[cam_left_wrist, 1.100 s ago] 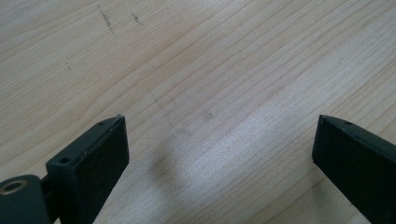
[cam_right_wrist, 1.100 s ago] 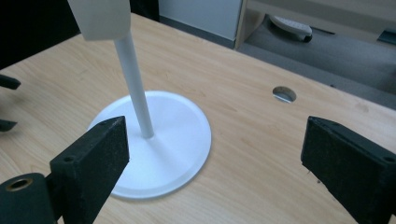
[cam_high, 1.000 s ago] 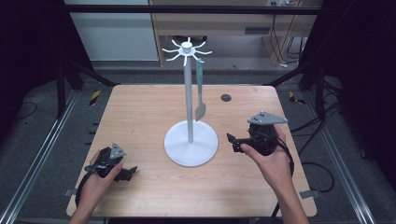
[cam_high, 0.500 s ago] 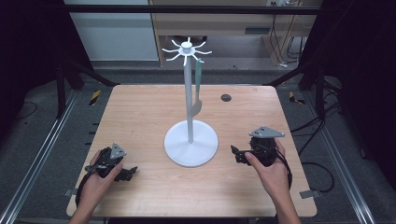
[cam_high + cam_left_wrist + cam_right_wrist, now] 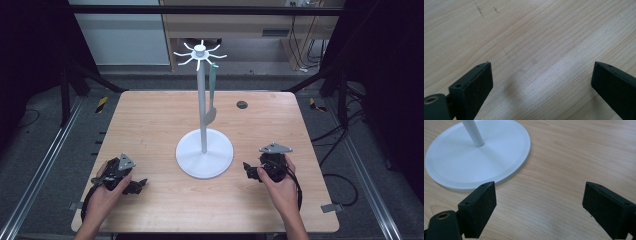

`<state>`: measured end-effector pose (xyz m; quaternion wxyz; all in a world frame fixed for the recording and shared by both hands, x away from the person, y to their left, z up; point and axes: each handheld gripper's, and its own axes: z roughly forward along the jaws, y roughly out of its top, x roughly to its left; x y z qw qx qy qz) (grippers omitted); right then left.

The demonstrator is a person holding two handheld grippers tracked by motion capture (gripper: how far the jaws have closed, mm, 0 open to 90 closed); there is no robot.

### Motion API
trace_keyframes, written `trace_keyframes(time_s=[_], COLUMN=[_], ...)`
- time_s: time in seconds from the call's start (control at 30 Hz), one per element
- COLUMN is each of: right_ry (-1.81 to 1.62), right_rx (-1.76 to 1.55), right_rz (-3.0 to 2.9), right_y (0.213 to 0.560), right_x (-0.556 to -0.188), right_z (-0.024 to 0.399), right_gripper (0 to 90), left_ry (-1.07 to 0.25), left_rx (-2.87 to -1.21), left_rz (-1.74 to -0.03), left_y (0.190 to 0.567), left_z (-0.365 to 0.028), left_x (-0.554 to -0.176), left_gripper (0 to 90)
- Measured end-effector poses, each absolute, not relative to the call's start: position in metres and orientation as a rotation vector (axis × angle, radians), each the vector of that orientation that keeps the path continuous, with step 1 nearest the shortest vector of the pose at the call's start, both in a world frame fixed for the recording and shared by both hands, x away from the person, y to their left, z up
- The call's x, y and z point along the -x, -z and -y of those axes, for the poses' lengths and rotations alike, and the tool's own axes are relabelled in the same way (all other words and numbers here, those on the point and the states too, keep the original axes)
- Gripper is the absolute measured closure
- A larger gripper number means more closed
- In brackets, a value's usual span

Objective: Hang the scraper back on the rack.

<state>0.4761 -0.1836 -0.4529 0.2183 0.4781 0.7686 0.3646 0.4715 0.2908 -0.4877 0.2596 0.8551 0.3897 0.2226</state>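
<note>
High view | left tongs (image 5: pixel 134 186) agape | right tongs (image 5: pixel 248 171) agape, near stand (image 5: pixel 204 152)

The table (image 5: pixel 150 120) was pale, smooth-grained wood, the stand (image 5: pixel 477 157) matt white, smooth, and the jaws matt black.

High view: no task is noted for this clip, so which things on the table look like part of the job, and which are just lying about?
Likely in play:
- white stand with radial hooks on top
- grey-green utensil hanging from a hook
- left gripper and right gripper, both open and empty

Just there:
- small dark round spot on the table; cannot tell what it is
</note>
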Motion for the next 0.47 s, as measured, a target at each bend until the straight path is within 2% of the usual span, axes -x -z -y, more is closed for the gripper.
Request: trace_keyframes(time_s=[0.37,0.47], right_ry=[-0.945,-0.968], right_rx=[-1.364,-1.374], right_rz=[-2.160,-2.138], right_y=[0.480,0.479], right_x=[-0.479,-0.476], right_z=[0.186,0.188], right_gripper=[13.7,13.7], left_ry=[-0.601,-0.605], left_rx=[-2.320,-2.320], left_rz=[-1.045,-1.043], left_y=[0.488,0.488], left_z=[-0.288,-0.288], left_x=[-0.472,-0.472], left_gripper=[3.5,3.4])
